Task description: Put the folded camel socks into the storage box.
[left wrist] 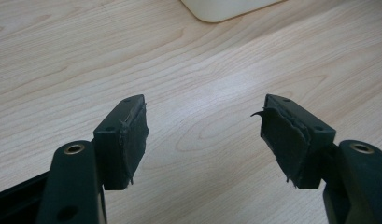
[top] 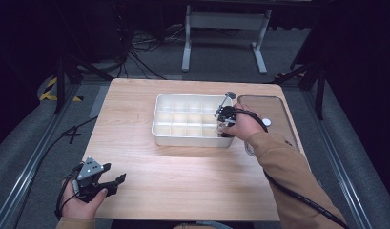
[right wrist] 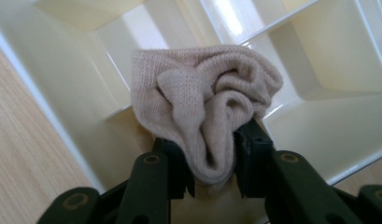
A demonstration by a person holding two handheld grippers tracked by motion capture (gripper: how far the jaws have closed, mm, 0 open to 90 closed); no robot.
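A white tray (top: pixel 156 120) divided into several compartments lies at the middle of the wooden table (top: pixel 183 176). My right gripper (top: pixel 224 125) is at the tray's near right corner, pointing down into it. In the right gripper view, a bunched beige knitted cloth (right wrist: pixel 202 88) is pinched between the pads of my right gripper (right wrist: pixel 209 158), above a compartment of the tray (right wrist: pixel 338 126) beside its outer wall. My left gripper (top: pixel 117 183) rests at the table's near left corner. In its own view my left gripper (left wrist: pixel 202 140) stands open over bare wood, with a tray corner (left wrist: pixel 226 9) farther off.
A clear flat lid (top: pixel 269 112) lies on the table just right of the tray, behind the right hand. A black cable (top: pixel 302 198) trails along the right sleeve. Beyond the table's far edge stand a white metal frame (top: pixel 226 28) and loose cables on the floor.
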